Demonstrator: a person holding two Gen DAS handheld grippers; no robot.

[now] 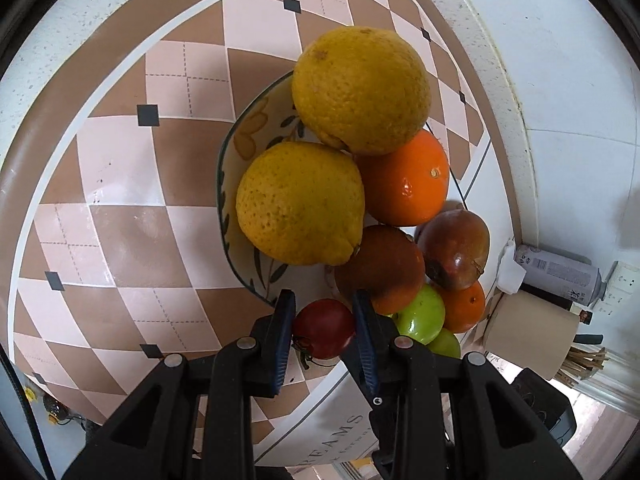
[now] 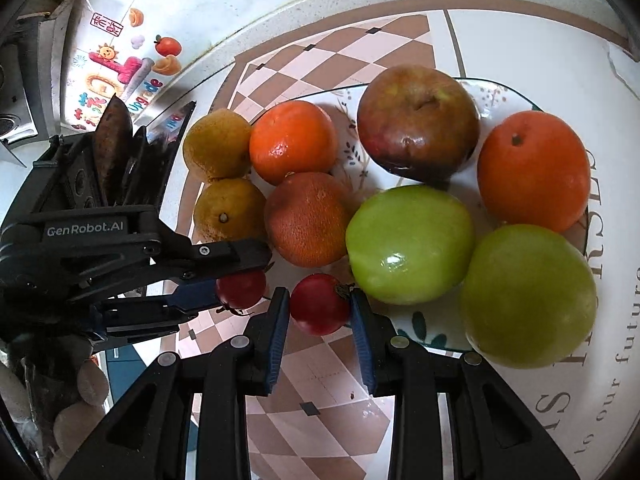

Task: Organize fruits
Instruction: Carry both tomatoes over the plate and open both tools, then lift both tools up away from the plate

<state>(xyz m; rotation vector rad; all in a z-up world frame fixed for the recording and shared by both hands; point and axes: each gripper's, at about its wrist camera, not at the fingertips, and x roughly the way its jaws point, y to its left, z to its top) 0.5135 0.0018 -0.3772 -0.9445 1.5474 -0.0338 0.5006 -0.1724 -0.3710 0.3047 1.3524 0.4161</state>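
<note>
Yellow lemons, green apples, brown-pink checked tablecloth.

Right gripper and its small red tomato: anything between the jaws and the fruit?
Nothing visible. The right gripper already has the small red tomato between its jaws, pads against both sides. The nearest green apple sits beside it, not in between.

The checkered table lies bare to the left of the bowl, giving a tool open passage there. Inside the bowl two big yellow citrus crowd together, and on the plate oranges, green apples and a dark apple sit touching — little gap between them. At the table's left edge stands a knife block — another obstacle.
</note>
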